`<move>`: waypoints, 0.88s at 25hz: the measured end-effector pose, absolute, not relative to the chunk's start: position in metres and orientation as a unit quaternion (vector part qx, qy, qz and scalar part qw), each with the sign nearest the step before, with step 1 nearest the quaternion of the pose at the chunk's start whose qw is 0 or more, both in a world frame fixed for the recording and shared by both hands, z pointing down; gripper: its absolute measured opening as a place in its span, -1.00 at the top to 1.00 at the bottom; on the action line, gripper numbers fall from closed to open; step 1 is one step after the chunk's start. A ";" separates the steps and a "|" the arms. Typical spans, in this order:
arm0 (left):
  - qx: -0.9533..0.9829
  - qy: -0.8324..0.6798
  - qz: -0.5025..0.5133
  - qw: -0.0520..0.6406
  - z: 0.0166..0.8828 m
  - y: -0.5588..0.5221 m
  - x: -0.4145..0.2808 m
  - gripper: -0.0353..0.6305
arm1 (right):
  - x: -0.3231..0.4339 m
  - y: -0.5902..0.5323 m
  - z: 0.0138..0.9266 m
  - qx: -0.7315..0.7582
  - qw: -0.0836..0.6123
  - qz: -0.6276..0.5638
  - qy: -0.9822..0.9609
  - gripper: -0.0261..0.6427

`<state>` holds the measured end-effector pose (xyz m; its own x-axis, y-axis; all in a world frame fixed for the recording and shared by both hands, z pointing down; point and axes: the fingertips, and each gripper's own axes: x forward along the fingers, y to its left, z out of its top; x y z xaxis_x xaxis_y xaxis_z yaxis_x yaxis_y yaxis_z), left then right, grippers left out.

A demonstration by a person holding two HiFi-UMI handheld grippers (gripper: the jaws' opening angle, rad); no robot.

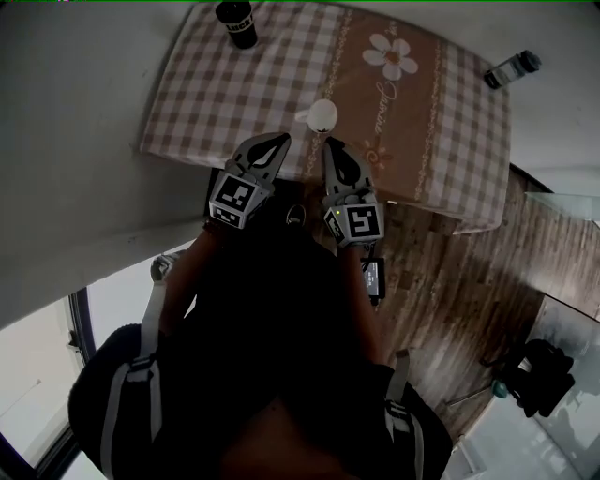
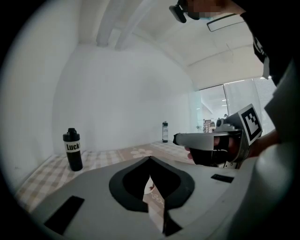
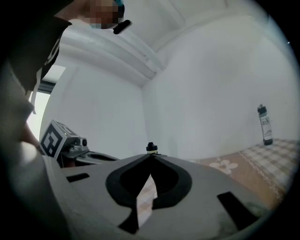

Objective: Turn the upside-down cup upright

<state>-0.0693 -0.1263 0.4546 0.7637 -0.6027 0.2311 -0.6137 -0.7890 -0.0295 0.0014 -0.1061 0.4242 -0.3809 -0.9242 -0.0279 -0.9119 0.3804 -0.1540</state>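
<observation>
The desk's checked cloth [image 1: 216,94] is dusty pink and white, with a plain tan band down its middle carrying a white daisy with a yellow heart [image 1: 391,56] and brown script. The small white cup [image 1: 322,115] is unpatterned. The black bottle [image 1: 236,23] at the far left corner wears a white lettered band. The left tool [image 1: 281,141] and right tool [image 1: 330,143] are grey with black linings and black-and-white square markers. The plank floor [image 1: 450,272] is brown wood grain.

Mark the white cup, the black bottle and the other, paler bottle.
White cup [image 1: 322,114]: head view, on its round top.
Black bottle [image 2: 74,159]: left gripper view, on its body below the label.
Paler bottle [image 3: 266,126]: right gripper view, on its labelled body.
</observation>
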 end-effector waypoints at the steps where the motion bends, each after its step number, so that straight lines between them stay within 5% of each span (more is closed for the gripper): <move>1: 0.939 -0.320 0.122 0.025 0.459 -0.124 -0.070 0.85 | 0.002 -0.104 0.429 -0.556 0.059 -0.064 0.826 0.92; 8: 0.934 -0.323 0.152 0.031 0.486 -0.130 -0.073 0.83 | 0.018 -0.104 0.429 -0.576 0.068 -0.072 0.811 0.92; 10: 0.935 -0.319 0.147 0.041 0.490 -0.136 -0.072 0.63 | 0.019 -0.105 0.429 -0.580 0.065 -0.067 0.810 0.92; 22: 0.933 -0.333 0.136 0.001 0.523 -0.183 -0.047 0.63 | 0.043 -0.106 0.425 -0.603 0.011 -0.027 0.797 0.92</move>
<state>-0.0470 -0.1830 0.5229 0.7414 -0.6209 0.2545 -0.6215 -0.7784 -0.0885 0.0430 -0.1065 0.4251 -0.2715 -0.9623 0.0153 -0.9611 0.2703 -0.0561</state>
